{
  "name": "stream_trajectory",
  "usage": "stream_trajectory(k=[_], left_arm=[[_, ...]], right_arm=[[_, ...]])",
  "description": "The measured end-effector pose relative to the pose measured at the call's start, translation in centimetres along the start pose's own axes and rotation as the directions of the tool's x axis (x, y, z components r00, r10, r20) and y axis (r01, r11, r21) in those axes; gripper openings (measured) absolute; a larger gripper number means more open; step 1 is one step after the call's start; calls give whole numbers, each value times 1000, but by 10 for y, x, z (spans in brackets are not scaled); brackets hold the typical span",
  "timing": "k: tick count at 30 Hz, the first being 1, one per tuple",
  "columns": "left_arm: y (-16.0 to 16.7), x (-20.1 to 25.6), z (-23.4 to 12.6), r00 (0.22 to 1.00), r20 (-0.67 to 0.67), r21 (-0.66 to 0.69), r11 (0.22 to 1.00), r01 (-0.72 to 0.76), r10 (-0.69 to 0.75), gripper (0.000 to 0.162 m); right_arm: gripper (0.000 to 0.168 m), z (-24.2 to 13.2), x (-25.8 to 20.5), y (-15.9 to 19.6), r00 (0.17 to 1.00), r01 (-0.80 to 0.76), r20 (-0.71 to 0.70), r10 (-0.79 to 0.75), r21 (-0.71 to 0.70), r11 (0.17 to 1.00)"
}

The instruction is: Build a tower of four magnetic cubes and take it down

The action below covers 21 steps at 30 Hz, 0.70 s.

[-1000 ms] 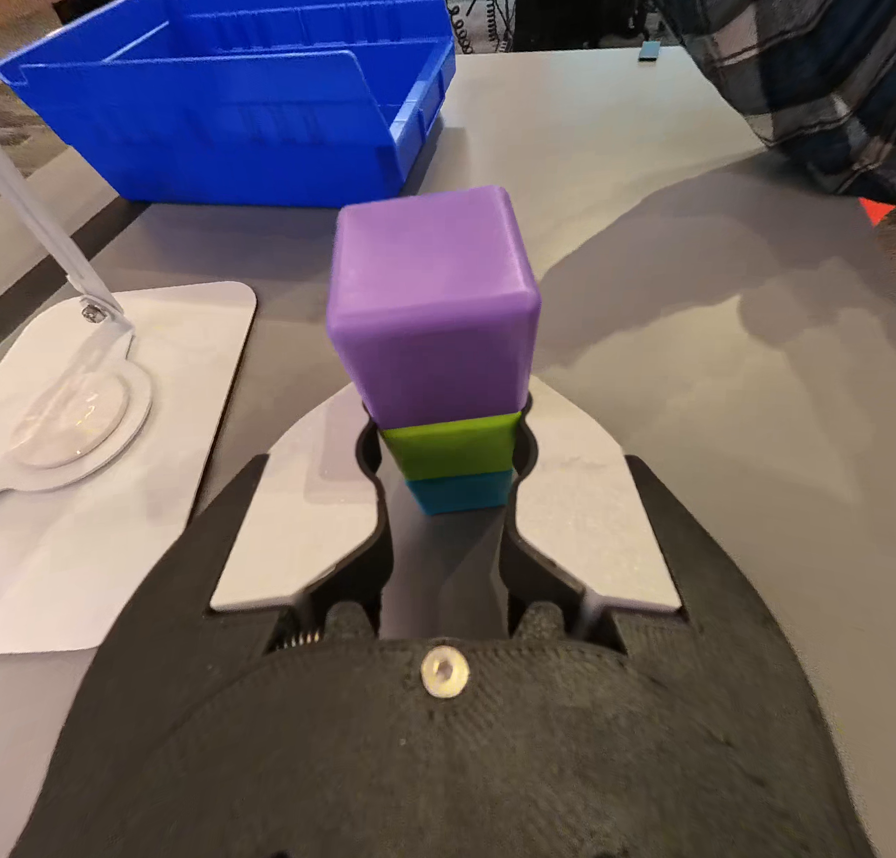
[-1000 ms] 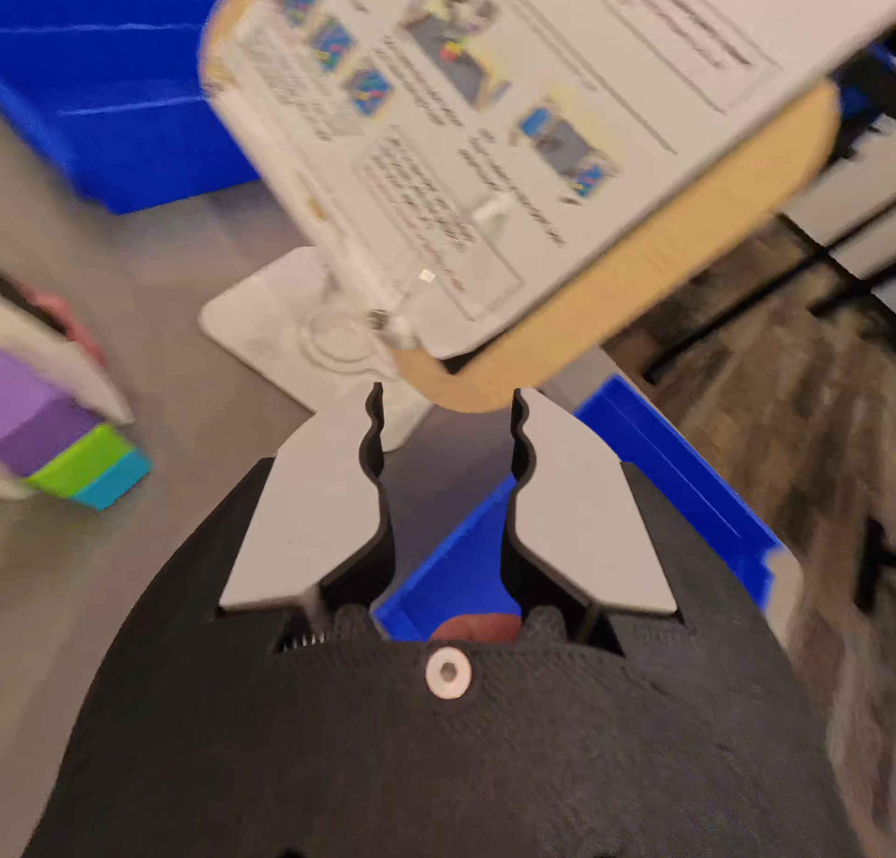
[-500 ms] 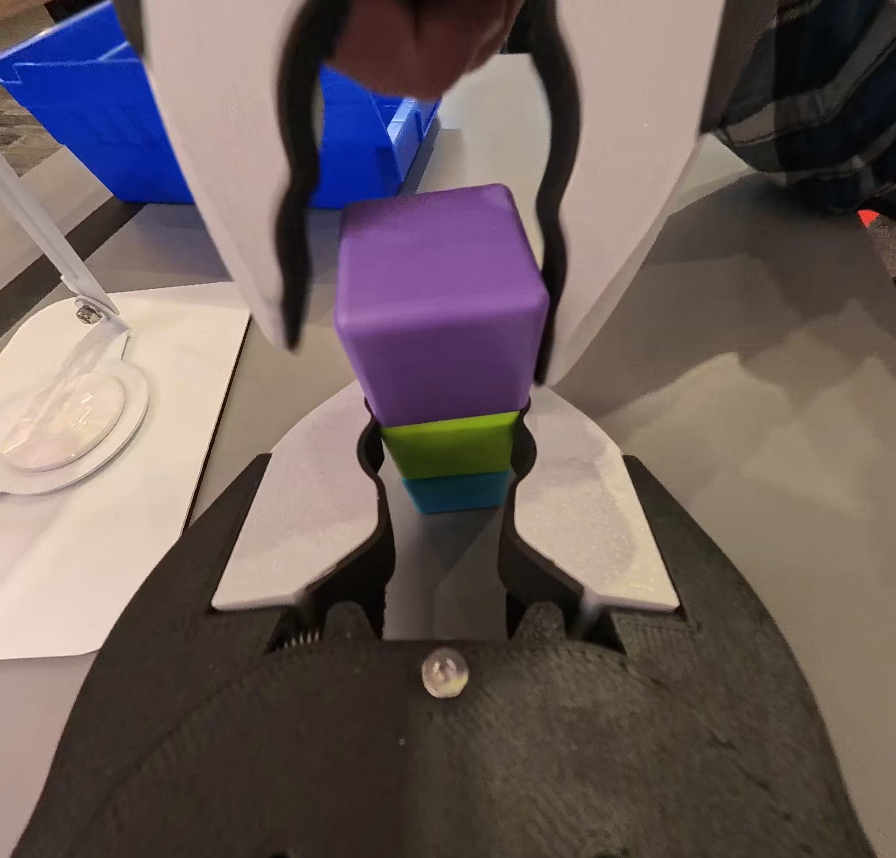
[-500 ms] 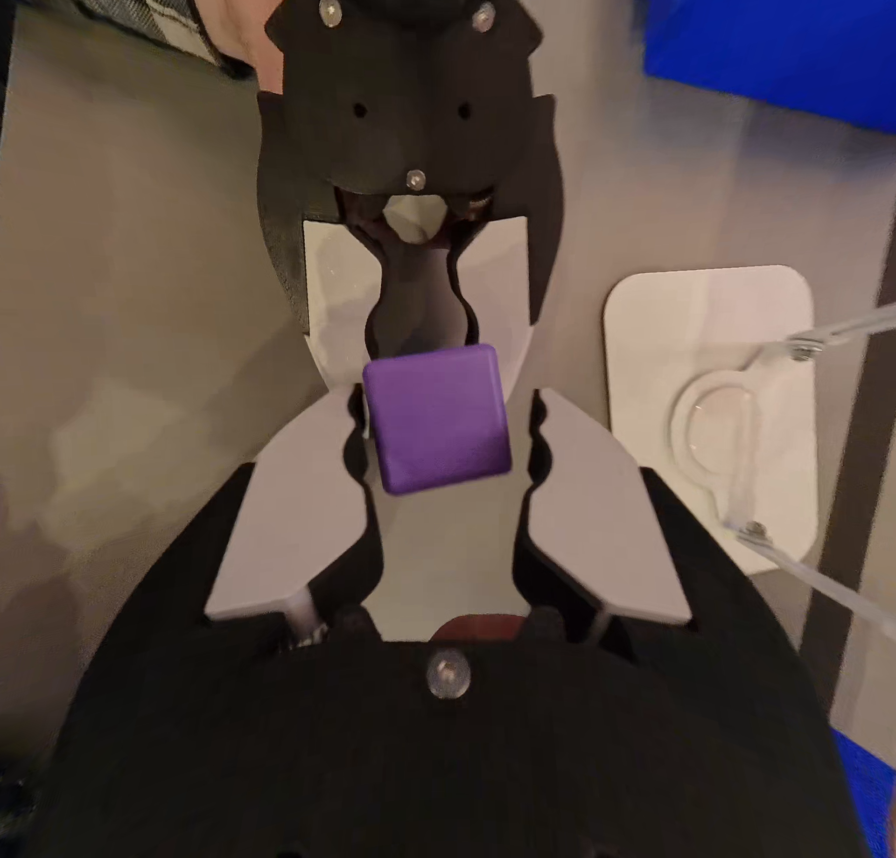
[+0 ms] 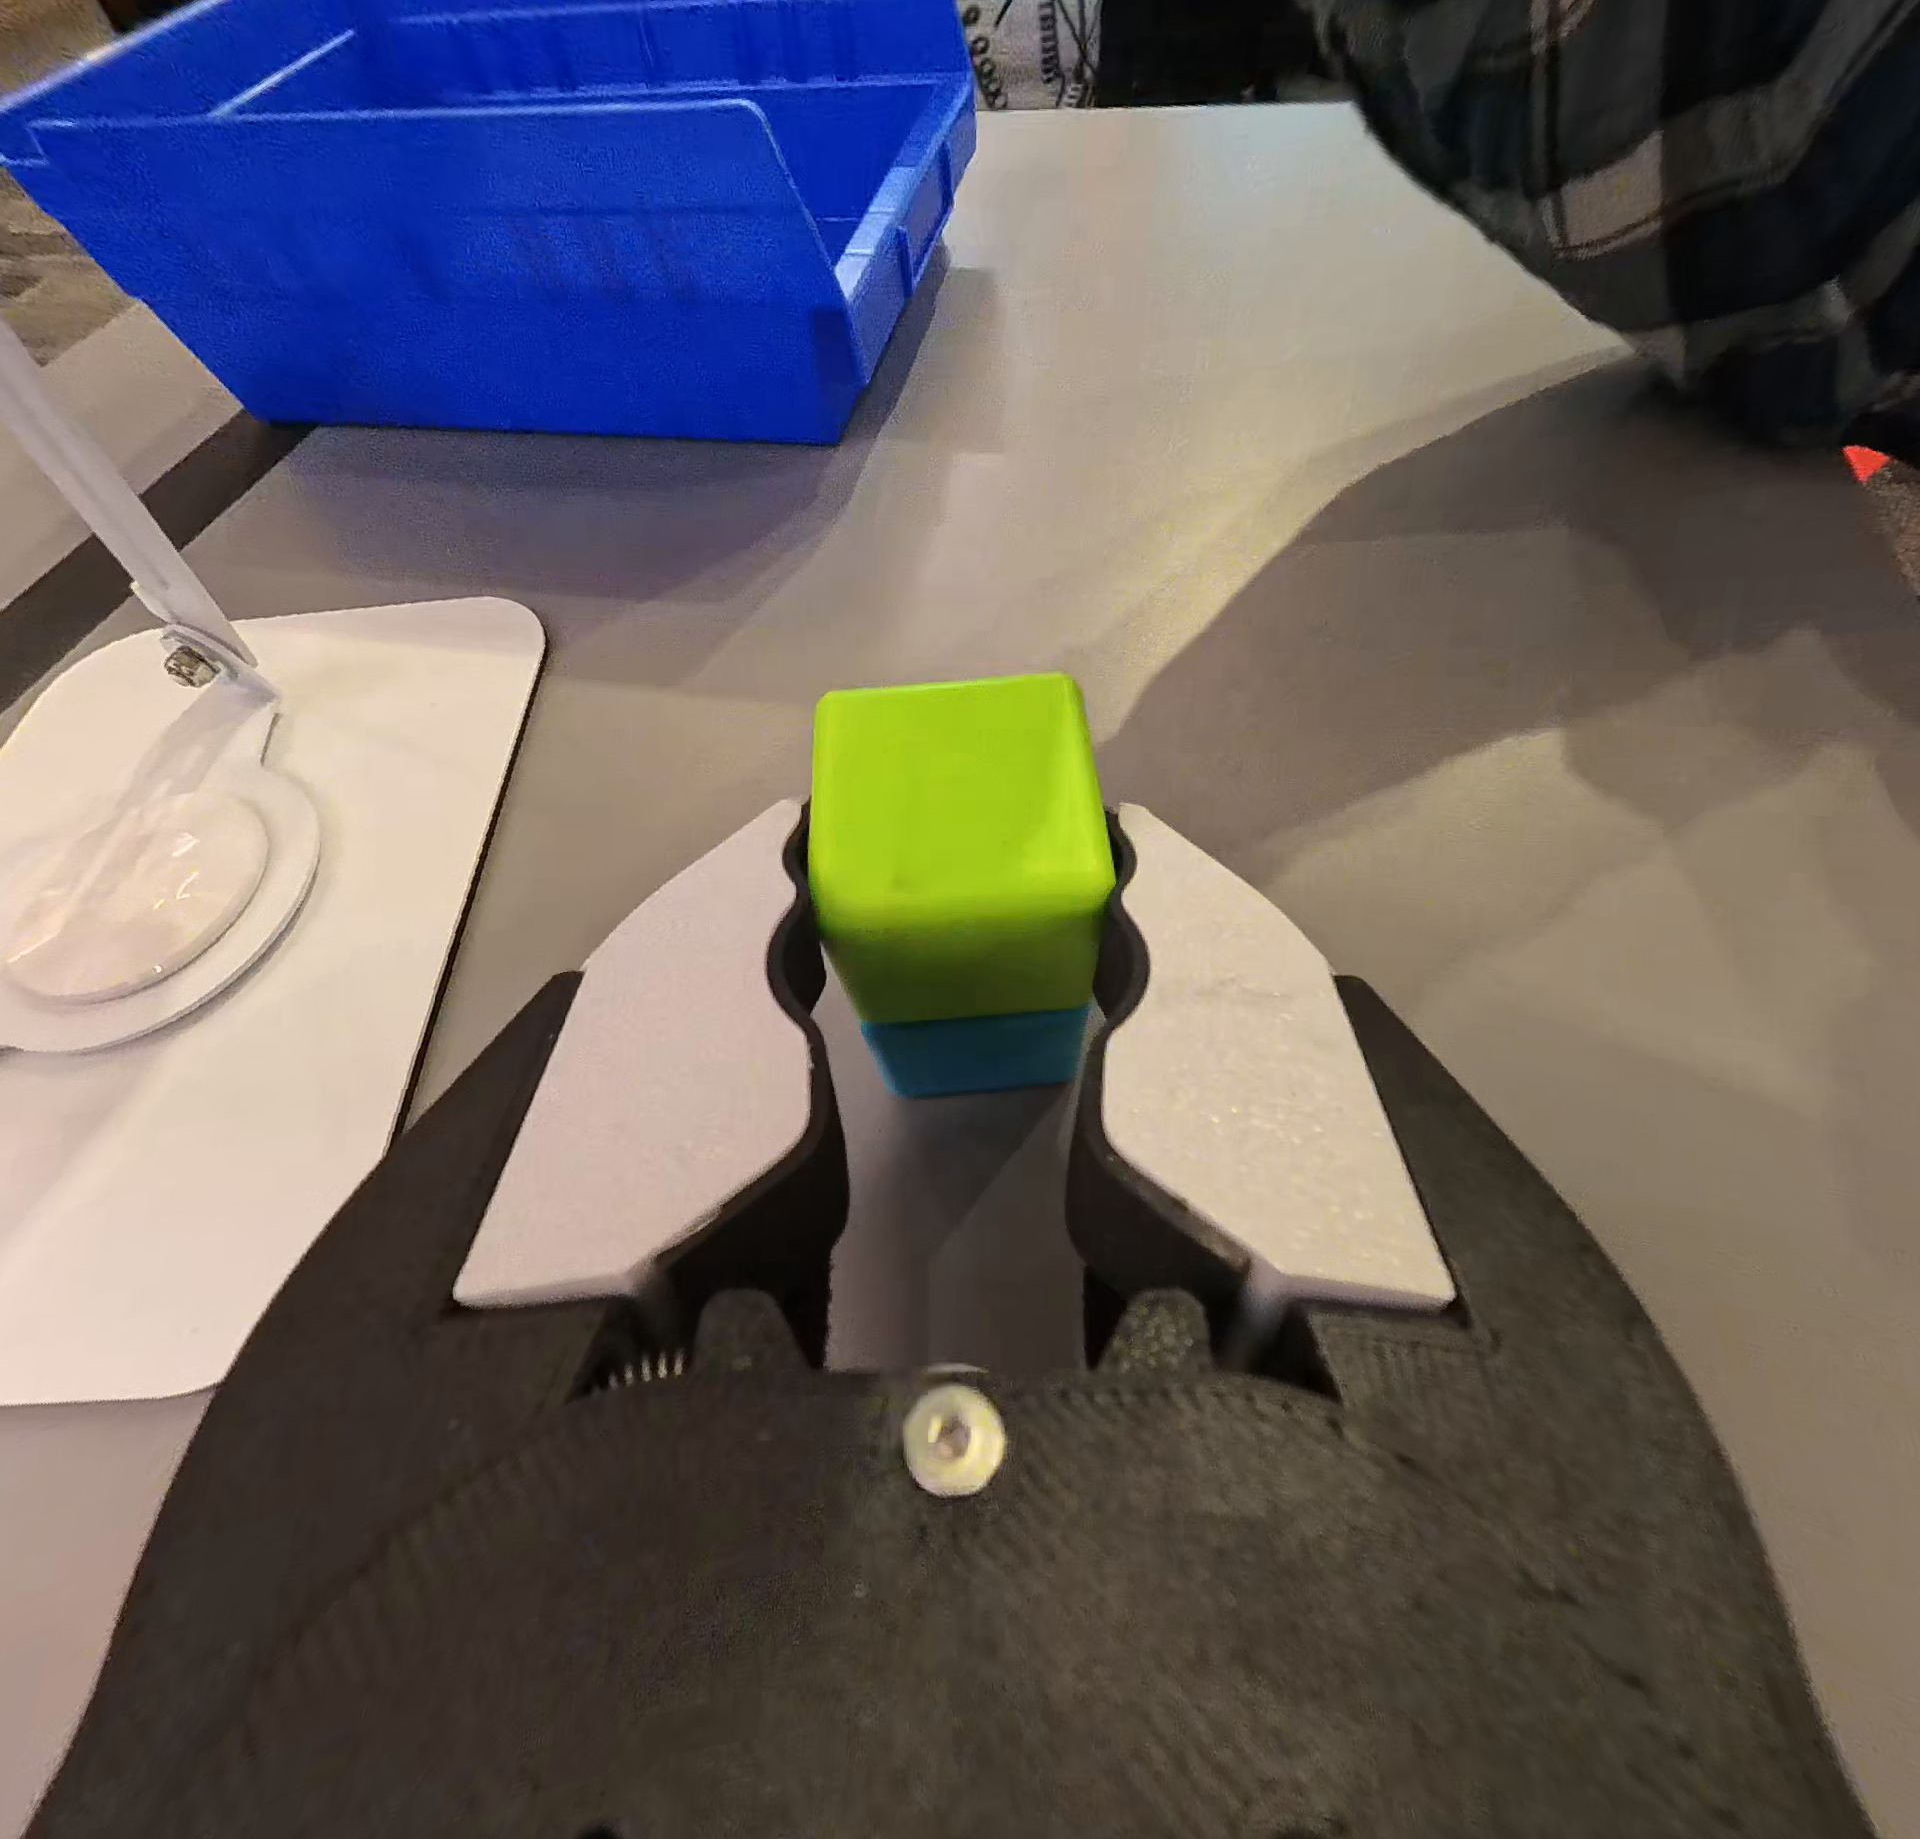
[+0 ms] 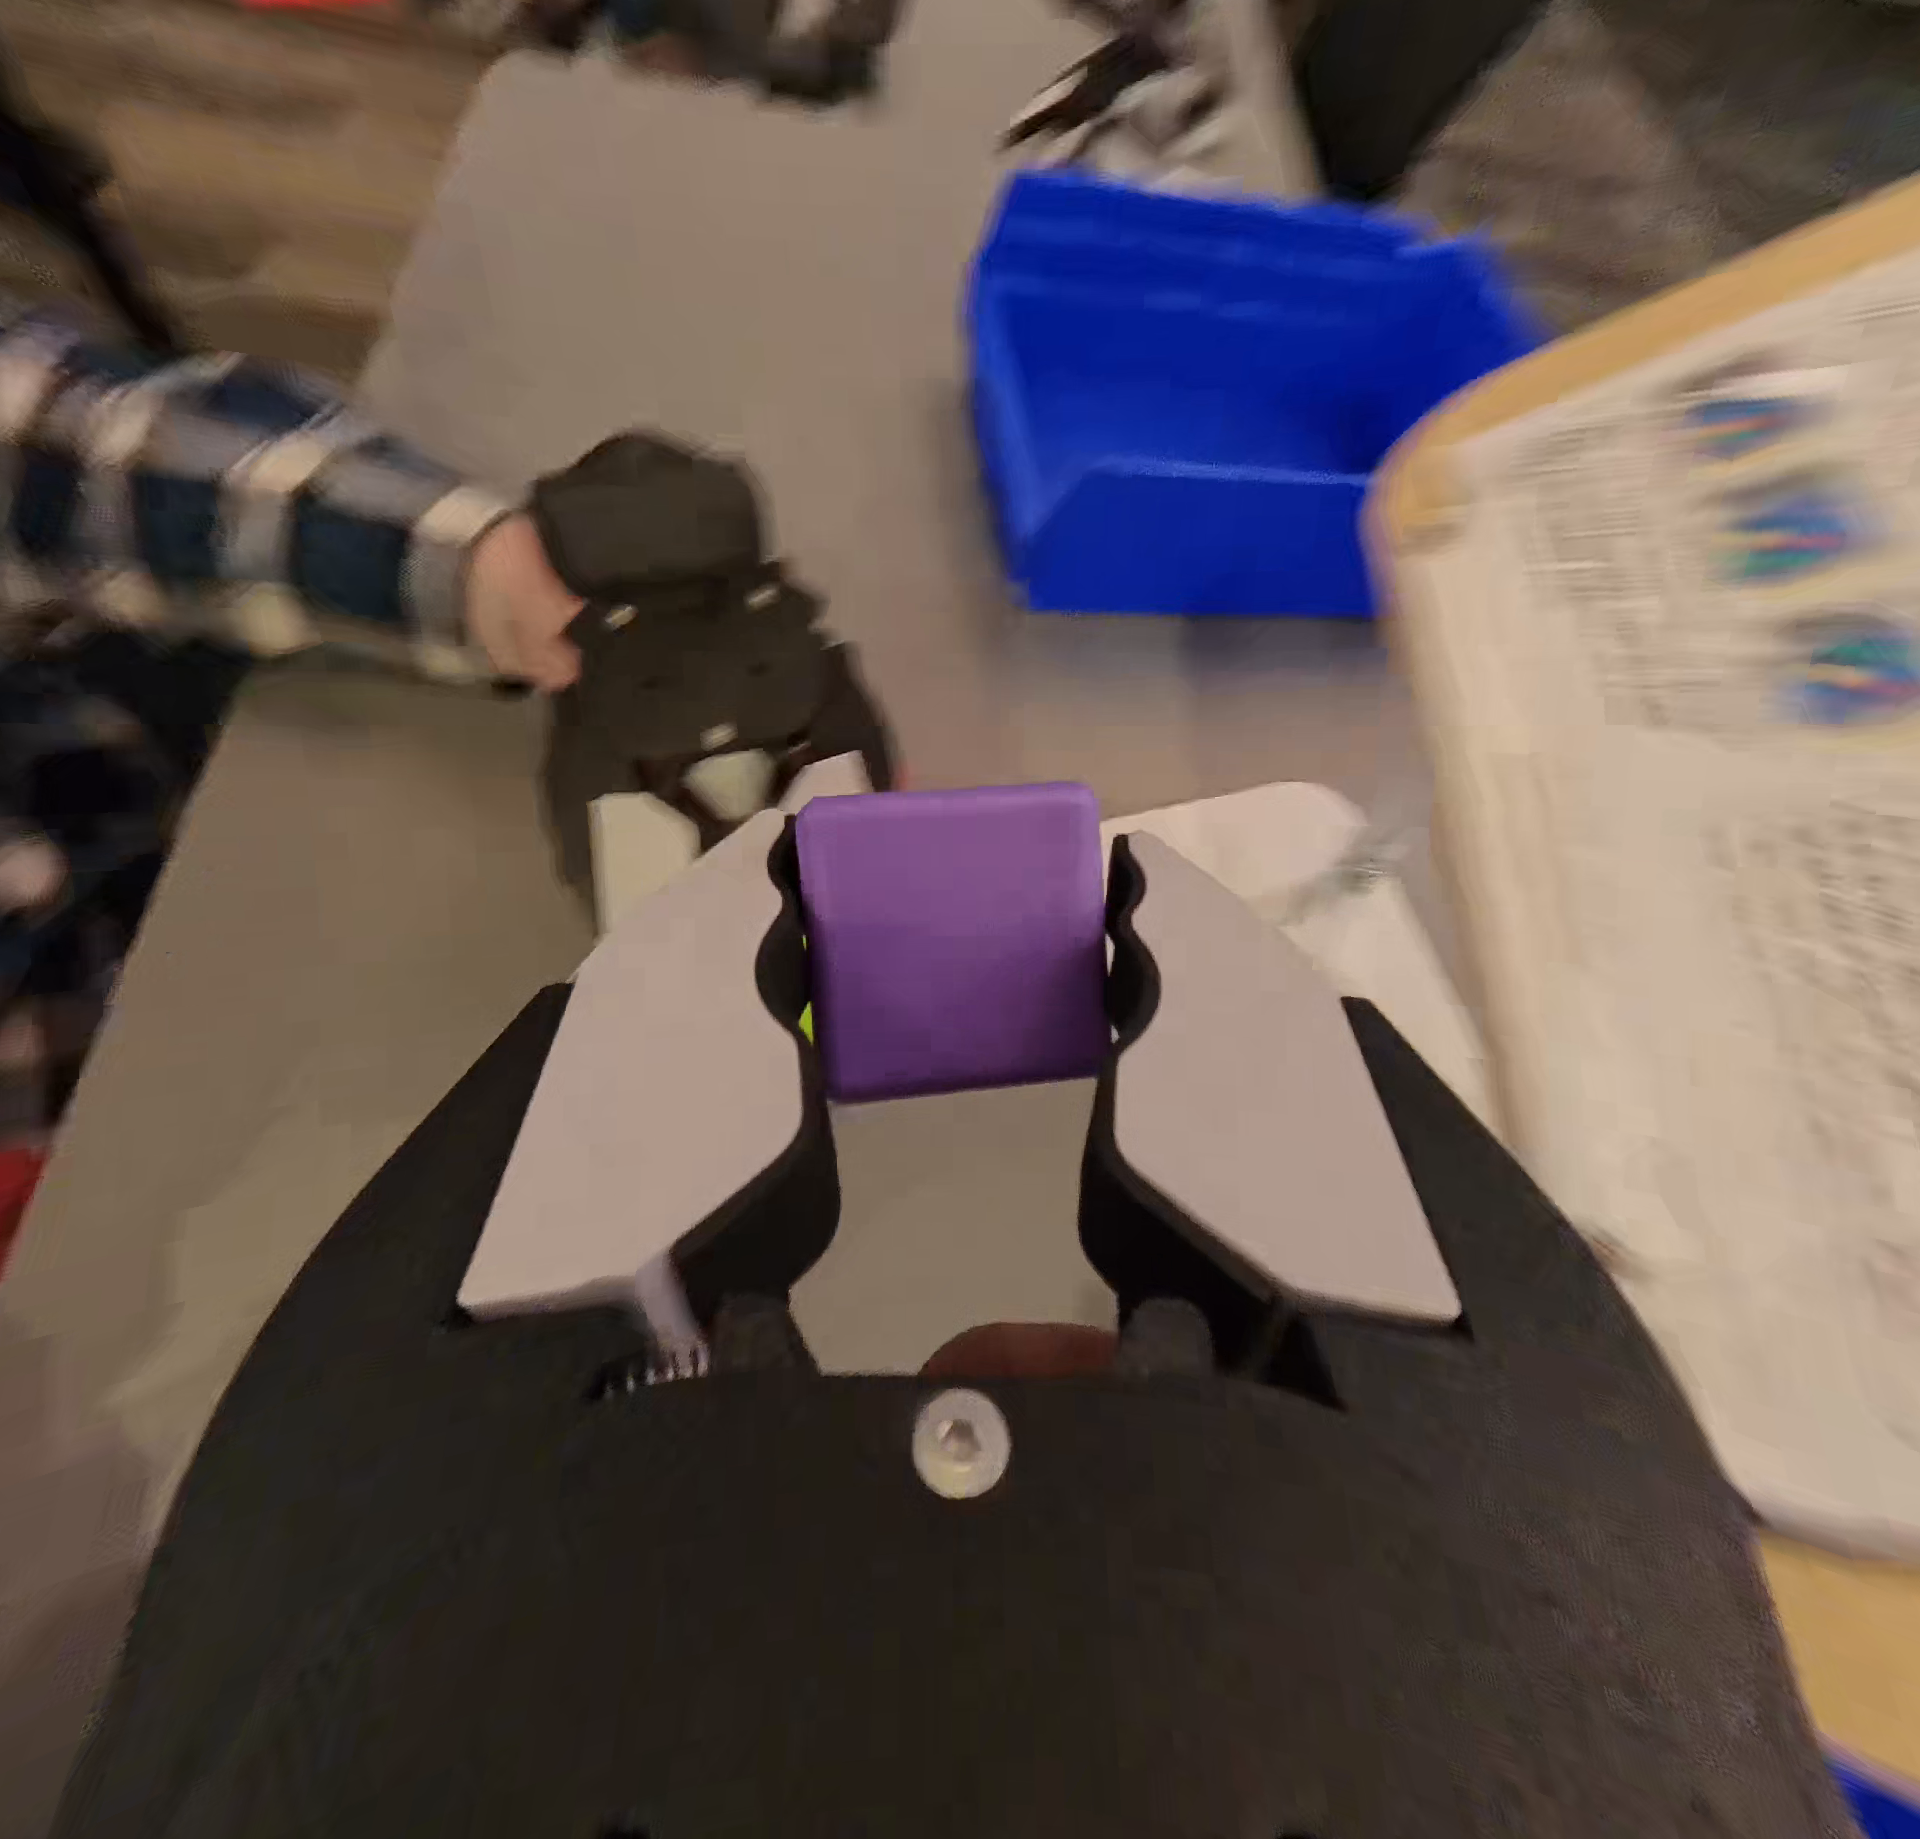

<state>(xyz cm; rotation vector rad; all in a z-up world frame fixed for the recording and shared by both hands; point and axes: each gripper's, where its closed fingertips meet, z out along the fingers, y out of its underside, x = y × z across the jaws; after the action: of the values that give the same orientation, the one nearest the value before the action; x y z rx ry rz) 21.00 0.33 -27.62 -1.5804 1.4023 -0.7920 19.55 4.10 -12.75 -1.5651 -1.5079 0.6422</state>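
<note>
In the left wrist view a lime green cube sits on a teal blue cube on the grey table. My left gripper is shut on the green cube, with both pads against its sides. In the right wrist view my right gripper is shut on a purple cube and holds it in the air above the table. The left gripper shows behind it, held by a hand in a plaid sleeve. The right wrist view is blurred.
A blue bin stands at the back left, also in the right wrist view. A white stand base lies to the left of the stack. A board with a printed sheet stands at the right. A plaid sleeve is at the back right. Tip to tip, the grippers are about 15 cm apart.
My right gripper came down over the purple cube, shut on it and pulled it off the stack. The green cube is now on top. My left gripper kept its hold.
</note>
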Motion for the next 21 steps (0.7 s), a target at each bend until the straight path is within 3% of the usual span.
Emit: stream_trajectory(k=[2, 5, 7, 10, 15, 21], left_arm=[[0, 0, 0, 1000, 0, -1, 1000, 1, -1, 50], [0, 0, 0, 1000, 0, 1, 1000, 4, -4, 50], [0, 0, 0, 1000, 1, 2, 1000, 3, -3, 50], [0, 0, 0, 1000, 1, 4, 1000, -1, 1, 50], [0, 0, 1, 1000, 0, 8, 1000, 1, -1, 50], [0, 0, 0, 1000, 2, 7, 1000, -4, 4, 50]], right_arm=[[56, -43, 42, -9, 971, -46, -231, 60, 67, 997], [56, -122, 106, -2, 816, -106, -542, 202, 203, 973], [55, -170, 142, 24, 671, -142, -686, 281, 253, 957], [56, -207, 180, 88, 508, -256, -799, 323, 219, 942], [56, -210, 220, 194, 338, -469, -855, 393, 209, 858], [56, -168, 230, 280, 315, -651, -873, 372, 87, 754]])
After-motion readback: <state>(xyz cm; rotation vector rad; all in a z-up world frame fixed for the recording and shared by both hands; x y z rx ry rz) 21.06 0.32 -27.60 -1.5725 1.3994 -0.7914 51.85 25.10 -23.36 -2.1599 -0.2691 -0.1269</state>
